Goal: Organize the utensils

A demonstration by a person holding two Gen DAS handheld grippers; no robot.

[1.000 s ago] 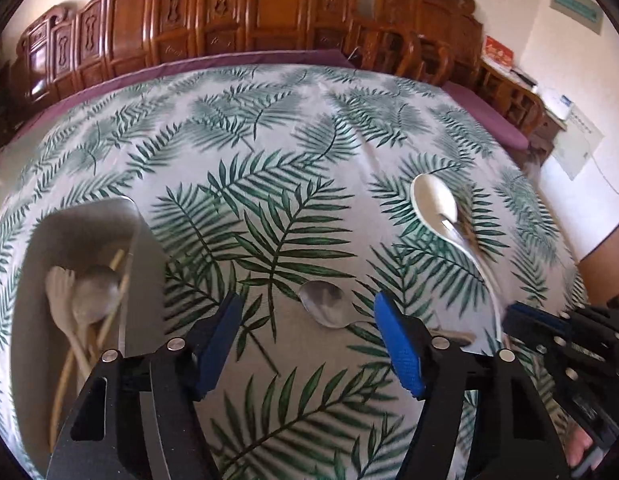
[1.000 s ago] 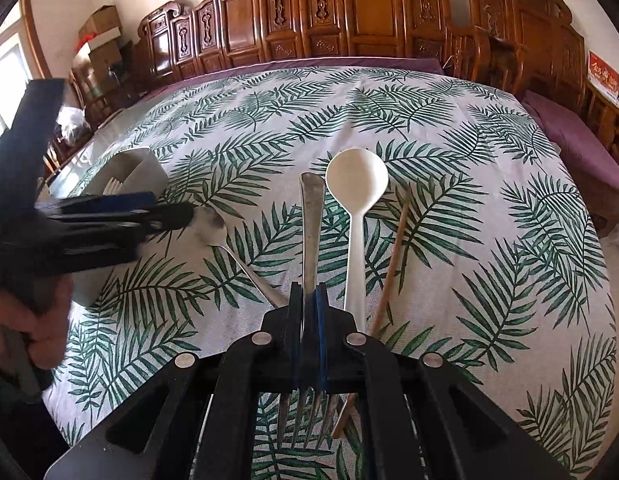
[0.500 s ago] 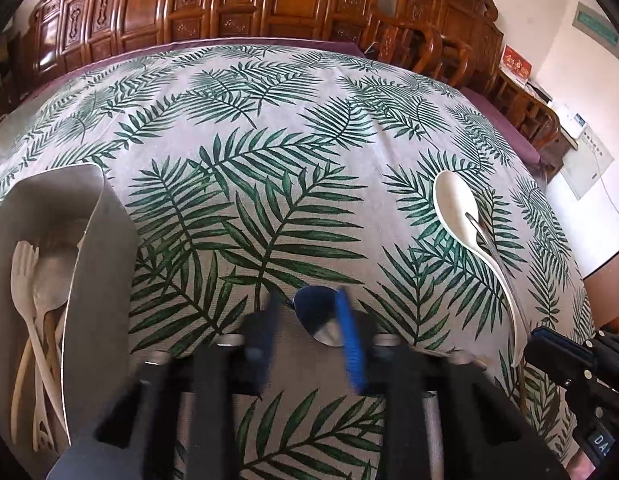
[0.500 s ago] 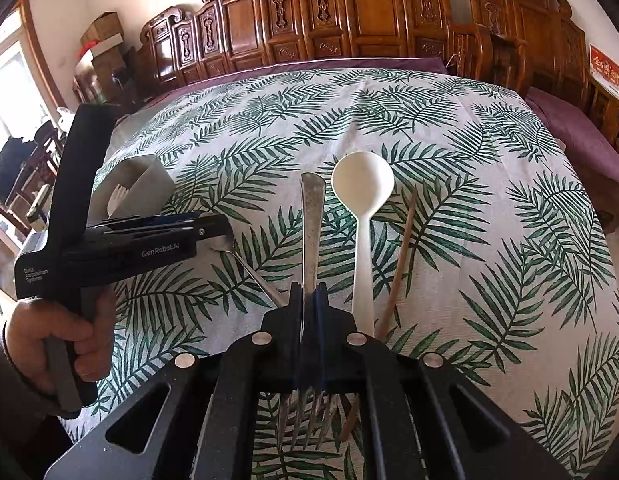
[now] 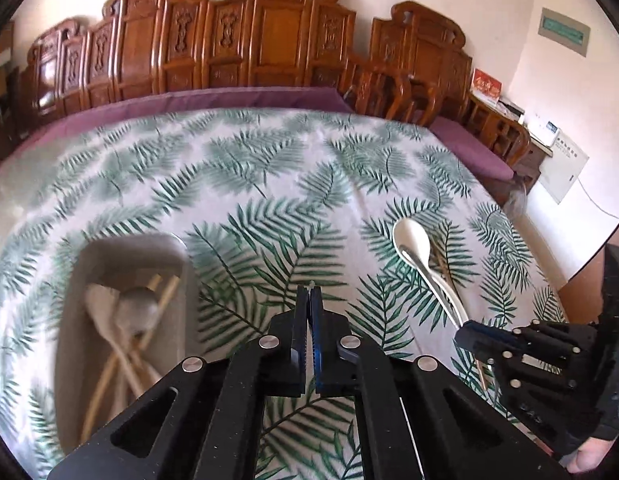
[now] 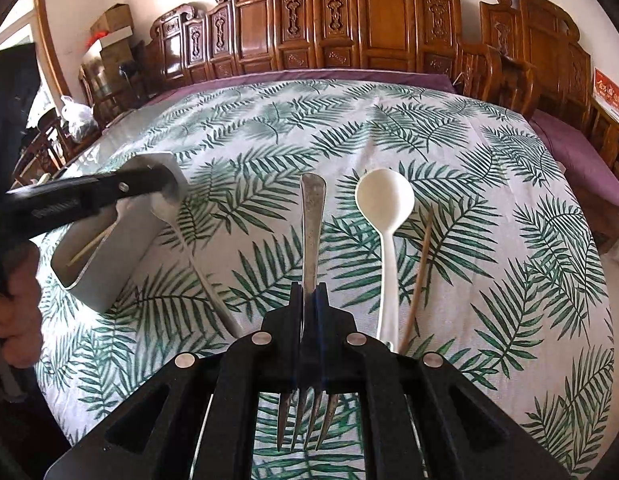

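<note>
My left gripper (image 5: 310,294) is shut on a metal spoon (image 6: 177,228) and holds it lifted beside the grey utensil holder (image 5: 173,280); in the left wrist view only a sliver of the spoon shows between the pads. The right wrist view shows the left gripper (image 6: 161,186) over the holder (image 6: 121,264), spoon handle hanging down to the right. The holder contains pale spoons and chopsticks (image 5: 125,320). My right gripper (image 6: 310,292) is shut on a metal fork (image 6: 312,216), tines pointing back. A white spoon (image 6: 385,208) and a chopstick (image 6: 419,276) lie on the cloth.
The table wears a palm-leaf cloth (image 6: 509,240) over a purple undercloth (image 5: 229,98). Carved wooden chairs (image 6: 349,20) line the far side. In the left wrist view the right gripper (image 5: 509,344) sits at the right, near the white spoon (image 5: 413,240).
My left gripper closed on the metal spoon and lifted it from the cloth toward the holder. The right gripper kept holding the fork nearly still.
</note>
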